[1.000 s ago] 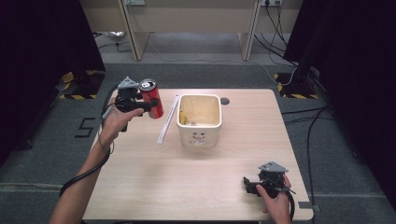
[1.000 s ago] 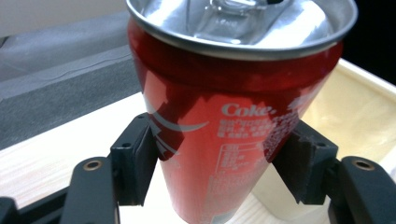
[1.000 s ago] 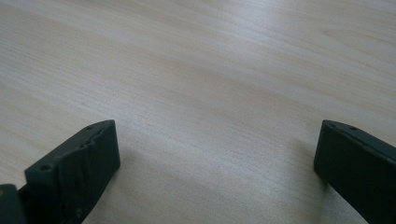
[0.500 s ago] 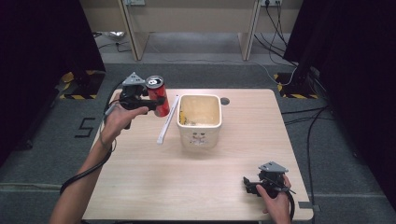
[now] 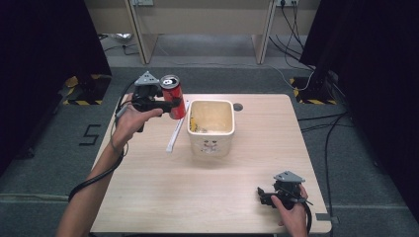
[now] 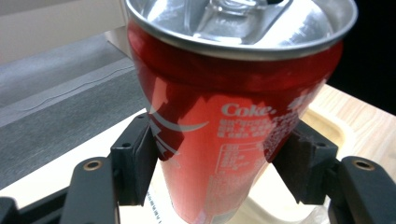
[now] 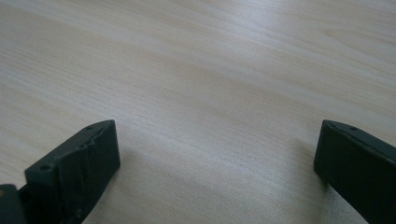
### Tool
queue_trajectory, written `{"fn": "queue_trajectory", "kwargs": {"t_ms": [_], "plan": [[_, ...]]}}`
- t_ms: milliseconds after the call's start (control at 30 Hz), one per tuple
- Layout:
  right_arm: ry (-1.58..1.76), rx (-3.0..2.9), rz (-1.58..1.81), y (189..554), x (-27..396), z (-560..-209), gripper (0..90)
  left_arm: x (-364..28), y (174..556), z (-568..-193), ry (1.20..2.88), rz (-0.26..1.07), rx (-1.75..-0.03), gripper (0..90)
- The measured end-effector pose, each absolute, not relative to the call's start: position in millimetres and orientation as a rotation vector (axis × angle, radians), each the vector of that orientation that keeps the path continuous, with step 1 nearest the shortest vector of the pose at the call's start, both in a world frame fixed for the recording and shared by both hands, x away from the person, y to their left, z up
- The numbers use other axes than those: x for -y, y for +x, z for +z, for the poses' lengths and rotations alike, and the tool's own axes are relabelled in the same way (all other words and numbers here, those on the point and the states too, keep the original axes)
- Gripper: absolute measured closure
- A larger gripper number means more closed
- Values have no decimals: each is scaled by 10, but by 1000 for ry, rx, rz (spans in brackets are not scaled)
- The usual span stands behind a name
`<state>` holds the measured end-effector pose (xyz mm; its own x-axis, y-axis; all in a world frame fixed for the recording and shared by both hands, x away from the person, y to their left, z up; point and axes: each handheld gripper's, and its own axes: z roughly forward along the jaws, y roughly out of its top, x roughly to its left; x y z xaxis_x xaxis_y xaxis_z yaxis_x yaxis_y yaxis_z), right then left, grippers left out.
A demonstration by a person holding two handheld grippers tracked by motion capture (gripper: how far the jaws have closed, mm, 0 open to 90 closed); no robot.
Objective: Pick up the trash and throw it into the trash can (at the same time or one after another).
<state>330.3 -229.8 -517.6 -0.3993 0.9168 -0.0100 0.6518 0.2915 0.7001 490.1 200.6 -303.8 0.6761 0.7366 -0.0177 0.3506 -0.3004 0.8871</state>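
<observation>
Your left tool (image 5: 170,103), clamped on the near-upright red can (image 5: 173,96), hangs just left of the open tub (image 5: 211,143), while your right tool (image 5: 269,196) rests apart on the worktop (image 5: 207,197)

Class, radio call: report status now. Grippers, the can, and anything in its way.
Left gripper shut on can, held tilted above the table's far-left edge. Right gripper open, low over bare table. Bin right beside the can; white strip below.

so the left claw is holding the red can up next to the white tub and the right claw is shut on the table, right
One thing is off: the right claw is open, its jaws spread wide over bare table in the right gripper view. The left claw does grip the red can beside the white tub.
</observation>
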Motion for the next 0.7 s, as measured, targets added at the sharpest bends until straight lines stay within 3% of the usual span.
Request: {"fn": "queue_trajectory", "kwargs": {"t_ms": [700], "plan": [[1403,-2162,869,3303,2300,-5173,3,-1343,5011,-3088,1958,427,-768,348]]}}
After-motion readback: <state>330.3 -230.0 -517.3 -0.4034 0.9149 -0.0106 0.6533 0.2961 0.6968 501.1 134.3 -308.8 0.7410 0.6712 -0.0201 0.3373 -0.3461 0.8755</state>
